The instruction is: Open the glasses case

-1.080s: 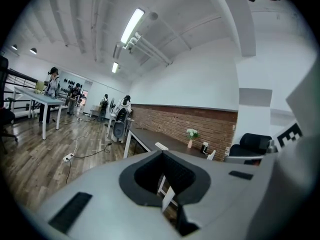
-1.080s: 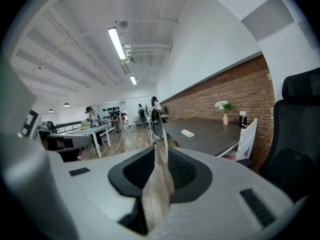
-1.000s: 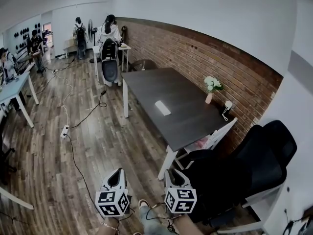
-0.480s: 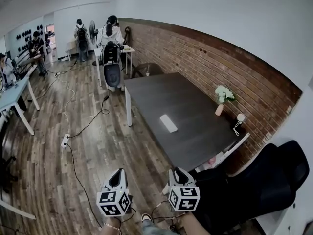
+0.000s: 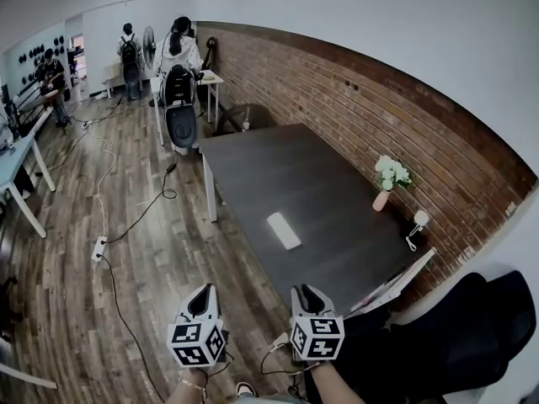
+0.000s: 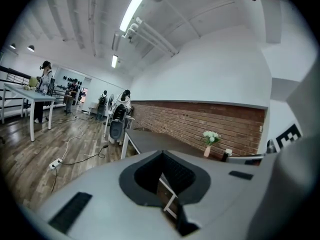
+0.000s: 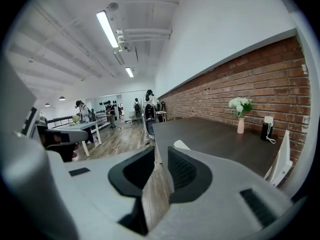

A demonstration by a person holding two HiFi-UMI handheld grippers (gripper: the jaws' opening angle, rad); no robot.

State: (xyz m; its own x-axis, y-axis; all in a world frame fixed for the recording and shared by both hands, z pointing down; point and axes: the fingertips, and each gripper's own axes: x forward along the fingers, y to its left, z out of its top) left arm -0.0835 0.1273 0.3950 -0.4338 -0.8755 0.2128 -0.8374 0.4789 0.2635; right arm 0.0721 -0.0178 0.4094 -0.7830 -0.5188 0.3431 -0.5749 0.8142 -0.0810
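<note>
The glasses case, a shut white oblong, lies on the dark table near its left edge. Both grippers hang in the air over the wooden floor, short of the table's near corner and well apart from the case. My left gripper points ahead; in the left gripper view its jaws stand a narrow slit apart with nothing between them. My right gripper is open and empty. In the right gripper view the case peeks just above my right gripper.
A small vase of white flowers and a white gadget stand by the brick wall. A black office chair is at the near right. Cables and a power strip cross the floor on the left. People stand far back.
The whole view has advanced toward the table, which with its case now lies nearer and more central. Both grippers kept their pose and their jaw gaps.
</note>
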